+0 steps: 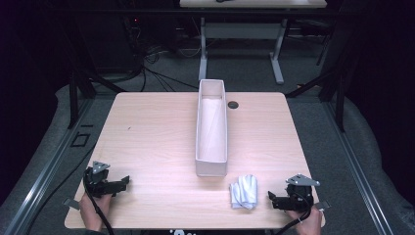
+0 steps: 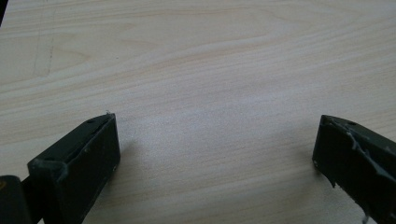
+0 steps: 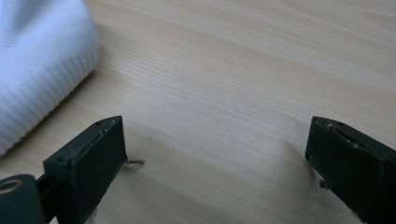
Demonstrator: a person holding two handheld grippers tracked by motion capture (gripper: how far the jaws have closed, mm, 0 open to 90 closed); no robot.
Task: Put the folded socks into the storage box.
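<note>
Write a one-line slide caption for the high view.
Two open tools, left tool and right tool, rest near the table's front edge, white folded cloth beside an empty white bin.

The long white bin (image 1: 211,147) splits the table (image 1: 147,137) midway; both sides lie open.

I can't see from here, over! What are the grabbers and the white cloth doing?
Left gripper open, empty, over bare table. Right gripper open, empty, just beside the white cloth. Long white bin stands behind the cloth. Nothing blocking.
</note>
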